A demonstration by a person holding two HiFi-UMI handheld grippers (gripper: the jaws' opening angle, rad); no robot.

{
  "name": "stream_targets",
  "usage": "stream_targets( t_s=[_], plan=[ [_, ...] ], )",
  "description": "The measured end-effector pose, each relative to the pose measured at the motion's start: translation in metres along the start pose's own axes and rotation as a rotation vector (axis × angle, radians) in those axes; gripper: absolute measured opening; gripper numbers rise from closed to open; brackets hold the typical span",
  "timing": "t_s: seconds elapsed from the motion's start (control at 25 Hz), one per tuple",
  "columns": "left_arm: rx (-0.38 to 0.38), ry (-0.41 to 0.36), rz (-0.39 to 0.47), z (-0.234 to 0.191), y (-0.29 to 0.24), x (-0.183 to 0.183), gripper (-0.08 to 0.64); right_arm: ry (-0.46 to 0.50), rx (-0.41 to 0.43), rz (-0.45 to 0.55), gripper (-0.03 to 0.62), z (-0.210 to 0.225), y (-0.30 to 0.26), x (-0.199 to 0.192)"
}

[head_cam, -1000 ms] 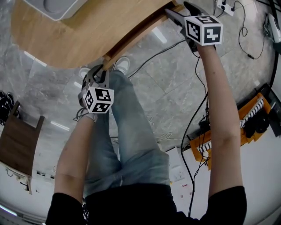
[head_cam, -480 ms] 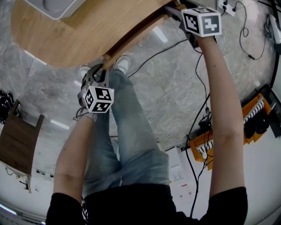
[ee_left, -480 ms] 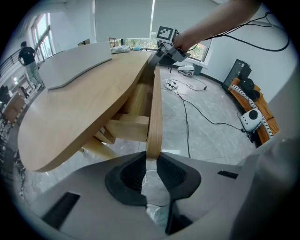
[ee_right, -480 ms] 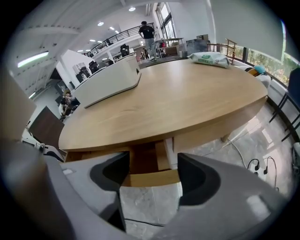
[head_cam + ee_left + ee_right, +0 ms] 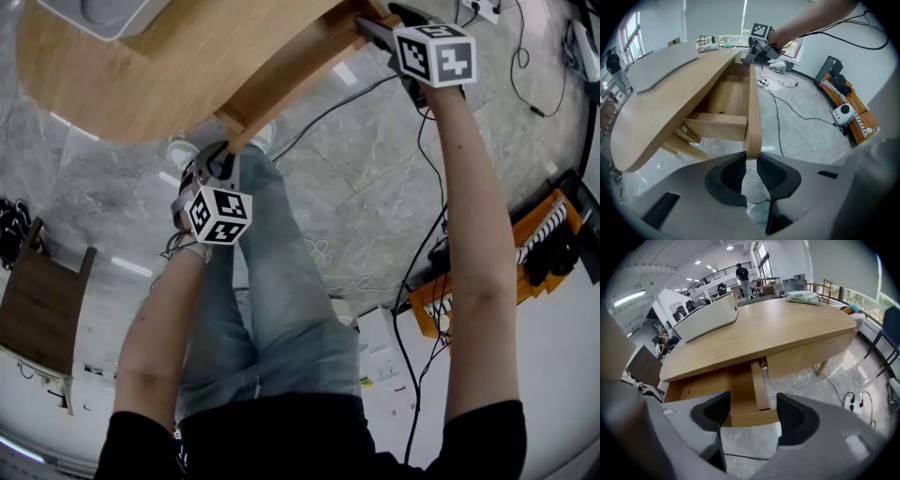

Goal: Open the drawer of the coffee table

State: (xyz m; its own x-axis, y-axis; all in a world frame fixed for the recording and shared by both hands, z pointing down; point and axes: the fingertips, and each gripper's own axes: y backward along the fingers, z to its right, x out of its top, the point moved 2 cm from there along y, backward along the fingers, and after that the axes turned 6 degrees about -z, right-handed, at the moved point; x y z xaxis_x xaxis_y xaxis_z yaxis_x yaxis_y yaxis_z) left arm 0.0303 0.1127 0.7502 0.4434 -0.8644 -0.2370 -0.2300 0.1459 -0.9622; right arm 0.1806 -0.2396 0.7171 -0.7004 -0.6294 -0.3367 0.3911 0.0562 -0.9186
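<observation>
The coffee table (image 5: pixel 141 75) has a light wooden top, and its drawer stands pulled out from under the edge. My left gripper (image 5: pixel 223 157) (image 5: pixel 751 161) is shut on the near end of the drawer front (image 5: pixel 753 108) (image 5: pixel 300 66), its pads pressing on both faces of the panel. My right gripper (image 5: pixel 370 23) (image 5: pixel 750 54) (image 5: pixel 752 416) is at the panel's other end. Its jaws have just been closing. The drawer's corner (image 5: pixel 754 417) lies between them, but the pads stand clear of the wood. The drawer's inside (image 5: pixel 708 385) looks bare.
A white device (image 5: pixel 705 317) and a packet (image 5: pixel 801 297) lie on the tabletop. The person's legs in jeans (image 5: pixel 281 281) stand close to the table. Cables (image 5: pixel 412 272), a power strip (image 5: pixel 483 14), an orange machine (image 5: pixel 544 253) and a dark wooden stool (image 5: pixel 37 309) are on the floor.
The drawer front stands a little further out from the table edge, with the left gripper still on its end. Both hands have barely shifted.
</observation>
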Motion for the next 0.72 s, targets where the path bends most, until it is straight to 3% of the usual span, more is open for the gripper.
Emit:
stream_targets(
  t_s=[0.72],
  plan=[
    [-0.114,-0.115,-0.039,0.069,-0.019,-0.011,0.095,-0.027,-0.026,-0.022,0.278,0.013,0.015,-0.079]
  ],
)
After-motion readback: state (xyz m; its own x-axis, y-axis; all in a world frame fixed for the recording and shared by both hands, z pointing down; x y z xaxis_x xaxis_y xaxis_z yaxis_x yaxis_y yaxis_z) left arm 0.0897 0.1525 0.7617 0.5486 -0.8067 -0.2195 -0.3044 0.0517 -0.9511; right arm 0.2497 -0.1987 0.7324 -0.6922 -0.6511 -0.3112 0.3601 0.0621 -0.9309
